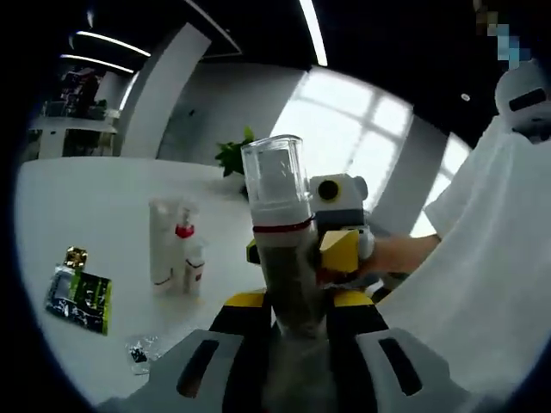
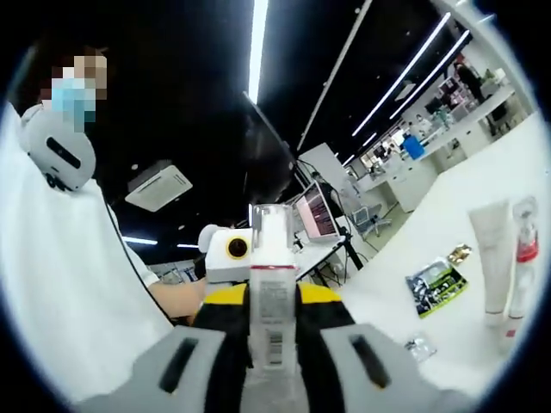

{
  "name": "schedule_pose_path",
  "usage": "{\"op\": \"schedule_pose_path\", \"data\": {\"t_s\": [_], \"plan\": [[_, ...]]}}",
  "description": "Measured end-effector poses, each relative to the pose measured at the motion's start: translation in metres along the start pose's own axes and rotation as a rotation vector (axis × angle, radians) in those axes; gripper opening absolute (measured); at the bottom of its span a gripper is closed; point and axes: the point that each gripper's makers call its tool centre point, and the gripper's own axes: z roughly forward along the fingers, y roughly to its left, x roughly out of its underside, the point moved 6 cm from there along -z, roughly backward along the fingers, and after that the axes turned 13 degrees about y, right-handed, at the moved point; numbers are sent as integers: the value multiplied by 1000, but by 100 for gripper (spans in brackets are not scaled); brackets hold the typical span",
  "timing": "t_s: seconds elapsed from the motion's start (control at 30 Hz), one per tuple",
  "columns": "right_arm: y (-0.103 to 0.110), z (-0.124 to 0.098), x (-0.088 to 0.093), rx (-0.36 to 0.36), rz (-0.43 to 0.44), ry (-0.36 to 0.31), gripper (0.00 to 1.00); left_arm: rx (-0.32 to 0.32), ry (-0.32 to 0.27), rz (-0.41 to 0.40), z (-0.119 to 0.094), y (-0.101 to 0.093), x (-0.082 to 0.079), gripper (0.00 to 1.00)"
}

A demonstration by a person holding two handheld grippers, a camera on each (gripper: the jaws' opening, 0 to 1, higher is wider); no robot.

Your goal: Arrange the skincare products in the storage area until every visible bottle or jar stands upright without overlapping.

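Note:
My left gripper (image 1: pixel 298 303) is shut on a brownish bottle (image 1: pixel 277 194) with a red band and a clear cap, held upright above the white table (image 1: pixel 95 206). My right gripper (image 2: pixel 272 298) is shut on a slim white bottle (image 2: pixel 273 258) with a barcode label and a clear cap. The two grippers face each other: the right one (image 1: pixel 341 225) shows behind the brownish bottle, and the left one (image 2: pixel 229 249) shows behind the white bottle. A white tube (image 1: pixel 161 243) (image 2: pixel 491 254) and a small red-capped bottle (image 1: pixel 187 254) (image 2: pixel 526 258) stand upright together on the table.
A green and black packet (image 1: pixel 79 299) (image 2: pixel 438 285) lies flat on the table with a gold-capped item (image 1: pixel 76 256) beside it. A small crumpled wrapper (image 1: pixel 138 353) (image 2: pixel 419 348) lies near the front. A person in a white shirt (image 1: pixel 491 258) (image 2: pixel 60 284) stands close.

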Motion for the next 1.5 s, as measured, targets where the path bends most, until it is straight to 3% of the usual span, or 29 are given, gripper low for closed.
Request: {"op": "schedule_pose_path", "data": {"t_s": [0.2, 0.37, 0.53, 0.6, 0.7, 0.87, 1.1, 1.27, 1.4, 1.5], "plan": [[-3, -4, -5, 24, -22, 19, 20, -32, 30, 37, 4, 4, -5, 20], [-6, -9, -12, 86, -60, 35, 21, -60, 58, 78, 8, 11, -8, 20], [-4, -17, -32, 138, -82, -41, 20, -86, 130, 107, 15, 19, -1, 20], [-4, -20, -38, 155, -109, -39, 20, -78, 152, 106, 18, 20, 3, 20], [-5, -20, -39, 164, -166, 34, 19, -67, 153, 101, 19, 19, 5, 20], [-12, -19, -31, 152, -185, 145, 21, -61, 171, 112, 19, 19, 6, 20], [-13, -18, -34, 91, -189, 147, 18, -66, 192, 156, 16, 23, 3, 19], [-10, -18, -33, 52, -261, 224, 17, -73, 259, 237, 18, 25, 0, 19], [-11, -20, -29, 41, -302, 300, 17, -62, 262, 283, 19, 22, -10, 20], [-13, -20, -29, 35, -309, 299, 17, -59, 269, 310, 20, 22, -18, 20]]}}
